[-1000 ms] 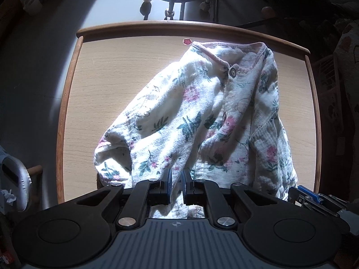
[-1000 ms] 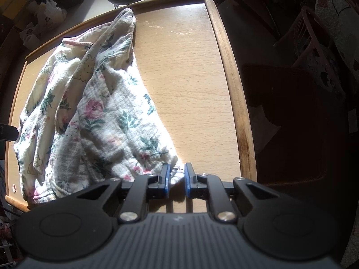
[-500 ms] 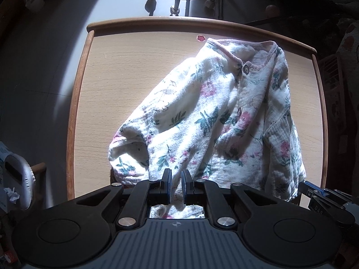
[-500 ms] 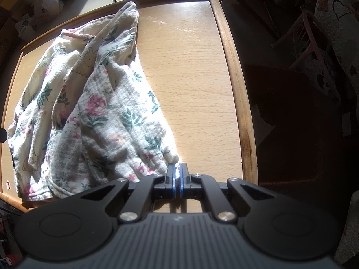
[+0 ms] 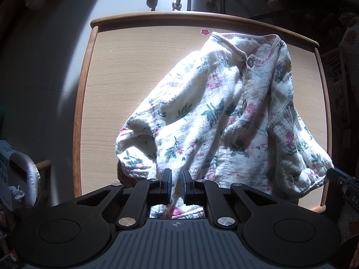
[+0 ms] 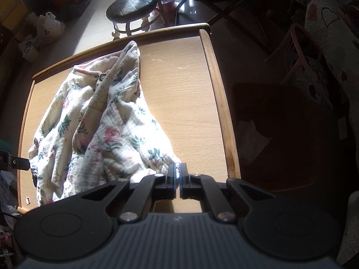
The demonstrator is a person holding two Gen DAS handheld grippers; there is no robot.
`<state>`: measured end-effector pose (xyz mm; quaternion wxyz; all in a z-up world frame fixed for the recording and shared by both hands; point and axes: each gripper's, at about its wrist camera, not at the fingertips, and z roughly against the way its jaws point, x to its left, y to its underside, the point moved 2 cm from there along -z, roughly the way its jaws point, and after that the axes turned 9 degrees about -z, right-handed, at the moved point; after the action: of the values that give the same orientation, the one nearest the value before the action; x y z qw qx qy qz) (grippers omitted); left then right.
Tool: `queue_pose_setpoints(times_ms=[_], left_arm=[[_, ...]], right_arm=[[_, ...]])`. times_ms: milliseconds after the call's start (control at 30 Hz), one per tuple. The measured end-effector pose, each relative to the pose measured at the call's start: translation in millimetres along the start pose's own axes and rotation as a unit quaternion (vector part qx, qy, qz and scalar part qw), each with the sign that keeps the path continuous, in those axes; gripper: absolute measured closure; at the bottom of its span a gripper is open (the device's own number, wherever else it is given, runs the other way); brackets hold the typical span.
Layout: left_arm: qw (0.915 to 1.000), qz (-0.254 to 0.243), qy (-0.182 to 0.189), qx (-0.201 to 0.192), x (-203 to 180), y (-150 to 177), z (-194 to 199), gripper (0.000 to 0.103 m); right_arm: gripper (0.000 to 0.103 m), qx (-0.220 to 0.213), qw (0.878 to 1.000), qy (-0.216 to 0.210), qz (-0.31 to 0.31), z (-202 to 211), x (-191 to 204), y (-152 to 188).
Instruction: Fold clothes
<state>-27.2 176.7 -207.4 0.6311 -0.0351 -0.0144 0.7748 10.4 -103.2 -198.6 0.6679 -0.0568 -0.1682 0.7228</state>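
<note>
A: What does the left wrist view give that the right misses?
B: The button placket of the floral shirt point(image 5: 224, 116), and the left claw point(image 5: 176, 179) grasping its hem at 6 o'clock. The right view shows the shirt point(image 6: 101, 130) bunched over the worktop point(image 6: 186, 103), a stool point(image 6: 132, 4) at 12.
A: And the right claw point(image 6: 178, 174)?
B: Clenched on the hem corner; its jaws have just been closing. Since a second ago the shirt has lifted.
A: Any writing?
B: None legible.
</note>
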Motion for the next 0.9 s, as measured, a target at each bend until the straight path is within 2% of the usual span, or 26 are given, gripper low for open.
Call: queue_pose_setpoints(times_ms=[200,400,633,900], left_arm=[[0.9999,0.007,0.007,-0.001,-2,3,4,0.09],[0.9997,0.025,0.006,-0.001,5,6,5,0.09],[0.999,0.045,0.006,-0.002,16,10,6,0.09],[0.9972,0.075,0.0,0.004,35,17,-2,0.09]], right_arm=[[0.1,-0.026,1.0,0.004,-0.004,29,-17,-15],[0.1,-0.049,0.998,0.027,0.0,39,-34,-37],[0.1,-0.059,0.995,0.077,0.03,11,-53,-82],[0.1,-0.017,0.99,0.129,0.06,-55,-70,-121]])
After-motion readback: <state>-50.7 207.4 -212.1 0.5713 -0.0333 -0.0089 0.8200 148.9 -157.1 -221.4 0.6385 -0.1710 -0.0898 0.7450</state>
